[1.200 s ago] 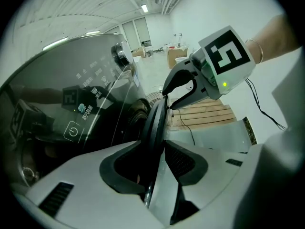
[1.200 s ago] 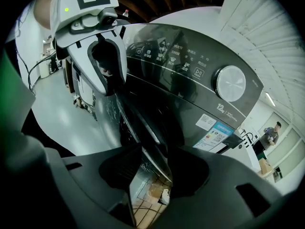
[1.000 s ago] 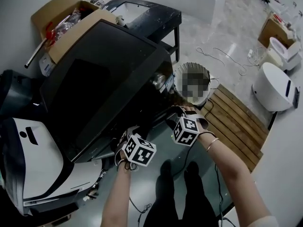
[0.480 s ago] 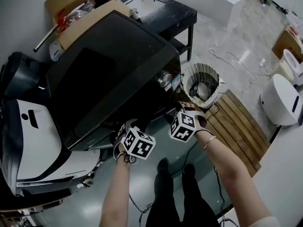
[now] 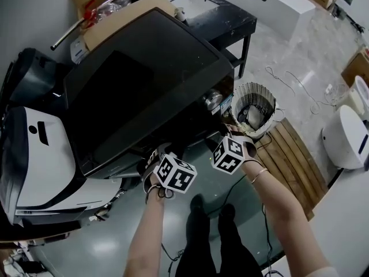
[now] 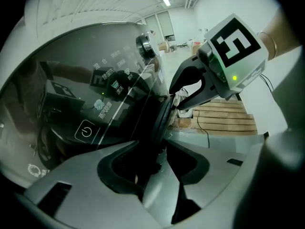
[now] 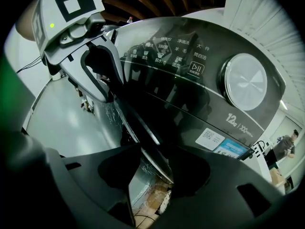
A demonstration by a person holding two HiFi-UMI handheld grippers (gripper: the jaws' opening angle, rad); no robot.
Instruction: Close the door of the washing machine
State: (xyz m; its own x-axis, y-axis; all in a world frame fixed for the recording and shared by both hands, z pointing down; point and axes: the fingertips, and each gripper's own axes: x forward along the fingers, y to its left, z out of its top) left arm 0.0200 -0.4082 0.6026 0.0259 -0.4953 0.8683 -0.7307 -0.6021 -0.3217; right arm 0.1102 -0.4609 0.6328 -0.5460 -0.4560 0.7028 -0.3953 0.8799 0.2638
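The black washing machine (image 5: 144, 79) fills the middle of the head view, its front facing me. Both grippers reach in at its lower front. My left gripper (image 5: 162, 153) points steeply down. In the left gripper view, the dark rim of the door (image 6: 160, 123) runs into the gap of my left gripper (image 6: 155, 168); its jaws are opening and stand clear of the rim. My right gripper (image 5: 222, 134) is a little to the right. In the right gripper view, the door's edge (image 7: 143, 128) crosses between the jaws of my right gripper (image 7: 152, 175) without a firm pinch showing.
A woven basket (image 5: 252, 109) stands right beside the machine's front corner, with a wooden slatted platform (image 5: 294, 154) behind it. A white appliance (image 5: 40, 154) is at the left, and a cardboard box (image 5: 115, 7) and a black table (image 5: 219, 13) at the back. Cables lie on the floor.
Both grippers have shifted a little along the machine's front and sit closer to it. The head view has swung, so the machine now sits further right and fills more of the frame.
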